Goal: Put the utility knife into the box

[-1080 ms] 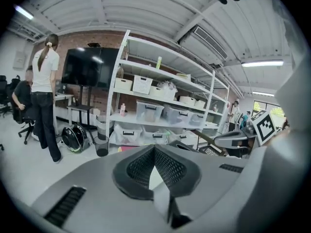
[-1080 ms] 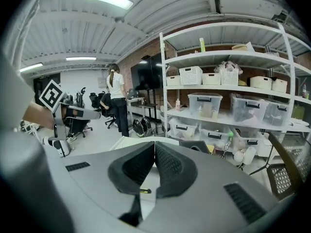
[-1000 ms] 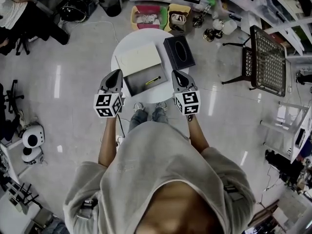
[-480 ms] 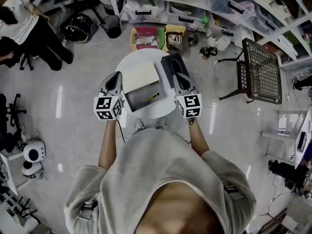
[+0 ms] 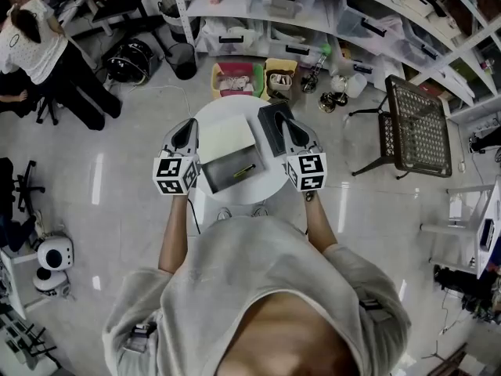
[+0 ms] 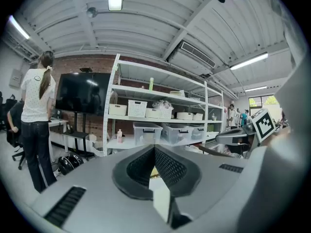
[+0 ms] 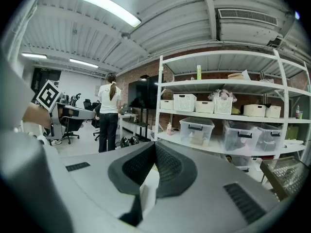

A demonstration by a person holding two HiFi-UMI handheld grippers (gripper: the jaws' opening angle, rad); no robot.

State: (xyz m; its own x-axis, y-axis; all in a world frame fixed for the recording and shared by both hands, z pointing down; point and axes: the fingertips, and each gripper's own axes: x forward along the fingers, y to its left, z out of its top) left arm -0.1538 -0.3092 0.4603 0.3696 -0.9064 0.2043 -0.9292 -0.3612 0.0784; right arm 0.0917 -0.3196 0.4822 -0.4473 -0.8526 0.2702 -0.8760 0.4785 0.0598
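Lifted farther above the round surface (image 5: 243, 195) than a second ago, left hand-held gripper (image 5: 189, 125) and right hand-held gripper (image 5: 282, 121), both closed and empty, flank the open box (image 5: 218, 171) holding the utility knife (image 5: 245, 170), lying near-left to far-right, slightly nearer the right.

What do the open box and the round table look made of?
Open box: probably cardboard, matte grey inside, flat cream lid beside it. Round table: smooth white top, likely laminate or painted; too small to be sure.
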